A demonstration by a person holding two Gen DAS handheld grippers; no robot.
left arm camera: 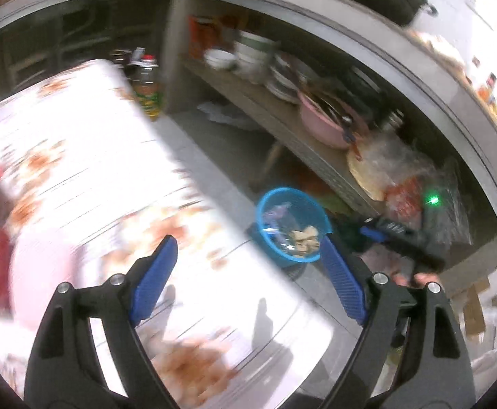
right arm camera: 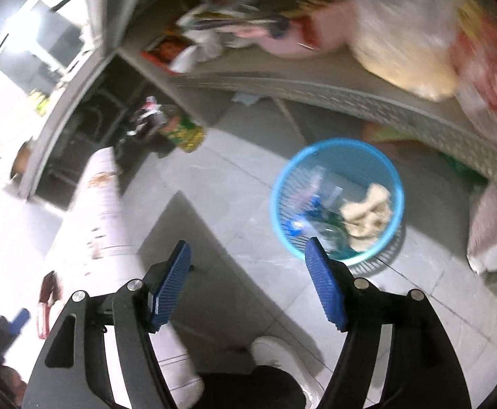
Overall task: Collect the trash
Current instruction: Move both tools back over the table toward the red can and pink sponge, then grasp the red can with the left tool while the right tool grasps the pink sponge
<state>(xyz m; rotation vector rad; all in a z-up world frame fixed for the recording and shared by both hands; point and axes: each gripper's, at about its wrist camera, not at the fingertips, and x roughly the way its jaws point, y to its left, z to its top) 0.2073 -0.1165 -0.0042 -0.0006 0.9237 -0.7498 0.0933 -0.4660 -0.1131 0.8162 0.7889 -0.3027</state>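
Both tongs, left gripper [left arm camera: 245,252] and right gripper [right arm camera: 248,255], are seen spread apart and empty. Beyond them a blue bin [right arm camera: 337,201] holding crumpled trash [right arm camera: 367,216] is set on grey floor tiles [right arm camera: 235,184], with a cloth-covered table [left arm camera: 88,170] beside it and a cluttered shelf [left arm camera: 282,119] behind it. Labels are blurred beyond reading.

Blue plastic mesh basket [right arm camera: 337,201], glossy tiles [right arm camera: 241,177].
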